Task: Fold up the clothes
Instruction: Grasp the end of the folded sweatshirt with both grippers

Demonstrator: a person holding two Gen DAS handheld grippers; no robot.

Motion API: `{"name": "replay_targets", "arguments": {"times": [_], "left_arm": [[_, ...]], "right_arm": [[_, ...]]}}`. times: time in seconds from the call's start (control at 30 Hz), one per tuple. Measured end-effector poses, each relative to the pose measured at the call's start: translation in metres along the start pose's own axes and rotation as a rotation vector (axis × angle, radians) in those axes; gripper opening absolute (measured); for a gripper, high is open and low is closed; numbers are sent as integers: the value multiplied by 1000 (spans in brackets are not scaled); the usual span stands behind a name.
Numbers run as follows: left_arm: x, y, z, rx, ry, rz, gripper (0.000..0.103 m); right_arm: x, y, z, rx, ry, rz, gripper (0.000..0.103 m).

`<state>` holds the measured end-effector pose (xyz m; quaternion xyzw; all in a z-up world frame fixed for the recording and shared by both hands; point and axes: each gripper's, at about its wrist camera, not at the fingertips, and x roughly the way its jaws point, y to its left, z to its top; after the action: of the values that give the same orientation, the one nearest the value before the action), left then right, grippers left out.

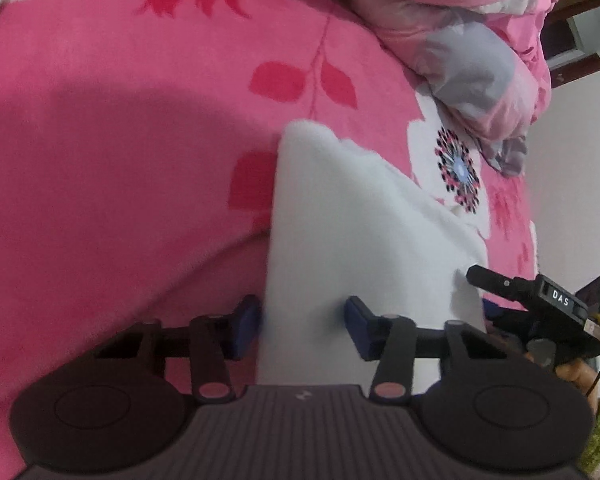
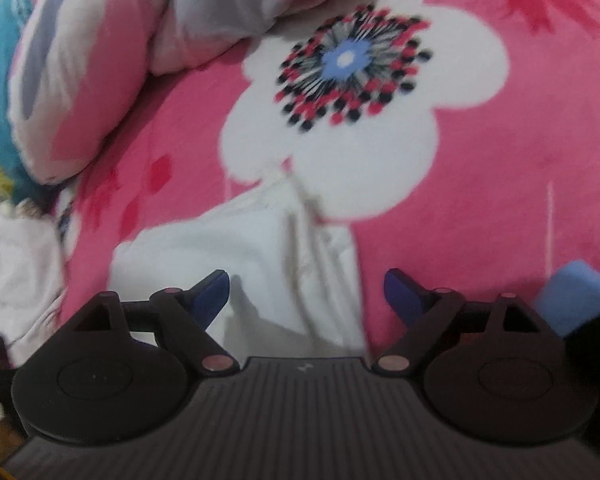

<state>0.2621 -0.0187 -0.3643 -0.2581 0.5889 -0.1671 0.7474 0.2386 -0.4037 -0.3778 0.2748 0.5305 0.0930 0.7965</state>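
Here, on the pink floral blanket point(image 1: 120, 140), a white garment point(image 1: 340, 220) lies between the spread jaws of the left gripper point(image 1: 304, 326), while the right gripper point(image 2: 306, 294), jaws likewise apart, hovers over it, seemingly ready for a fold.

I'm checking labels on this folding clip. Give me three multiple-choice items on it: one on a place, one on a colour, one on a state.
1. Where does the white cloth lie?
A. on a pink flowered blanket
B. on a wooden floor
C. in a basket

2. What colour are the pads of the right tongs?
A. green
B. dark blue
C. orange

3. How do the left tongs stand?
A. shut tight on nothing
B. out of view
C. apart, cloth between the pads

Answers: A, pink blanket surrounds the cloth in both views; B, both pads show dark blue; C, white cloth fills the gap.
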Motion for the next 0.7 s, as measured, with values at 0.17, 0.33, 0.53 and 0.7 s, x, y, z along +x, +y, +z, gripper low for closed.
{"name": "replay_targets", "arguments": {"times": [0.17, 0.33, 0.53, 0.7], "left_arm": [[6, 2, 7, -3, 7, -10, 42], [22, 0, 30, 1, -10, -24, 40], [17, -14, 26, 49, -57, 18, 21], [-7, -36, 17, 98, -117, 51, 14]], "right_arm": [[0, -3, 1, 23, 65, 78, 62], [23, -16, 21, 99, 52, 169, 50], [23, -22, 22, 98, 59, 250, 28], [4, 5, 19, -5, 28, 256, 25]]}}
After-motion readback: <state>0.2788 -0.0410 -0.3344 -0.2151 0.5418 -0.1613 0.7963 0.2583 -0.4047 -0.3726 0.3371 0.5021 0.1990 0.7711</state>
